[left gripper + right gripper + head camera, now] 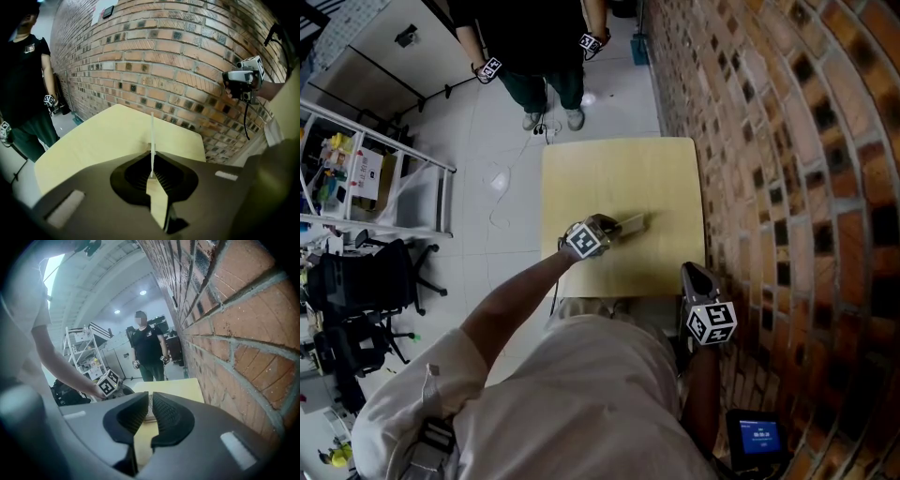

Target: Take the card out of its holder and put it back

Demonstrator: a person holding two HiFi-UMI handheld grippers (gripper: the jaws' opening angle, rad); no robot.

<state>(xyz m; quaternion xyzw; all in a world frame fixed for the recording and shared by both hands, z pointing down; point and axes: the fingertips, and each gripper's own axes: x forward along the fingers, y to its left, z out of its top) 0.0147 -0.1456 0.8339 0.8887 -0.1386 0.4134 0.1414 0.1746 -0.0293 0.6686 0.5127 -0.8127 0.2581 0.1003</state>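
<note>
The brick wall (787, 141) fills the 3 o'clock side of the head view. Beside it stands the pale wooden table (619, 178), with a person in dark clothes (539, 47) past its 12 o'clock edge. Over the table's middle the left gripper (614, 229) is clenched on the card (151, 136), a thin white strip seen edge-on and pointing to 12 o'clock in its own view, while the right gripper (688, 270) hangs at the table's 5 o'clock corner, jaws drawn together on nothing.

The left arm stretches forward, its tool (614, 228) tilted down and clamped on the card (151, 136); the right tool (692, 274) hangs back, jaws nearly together.
</note>
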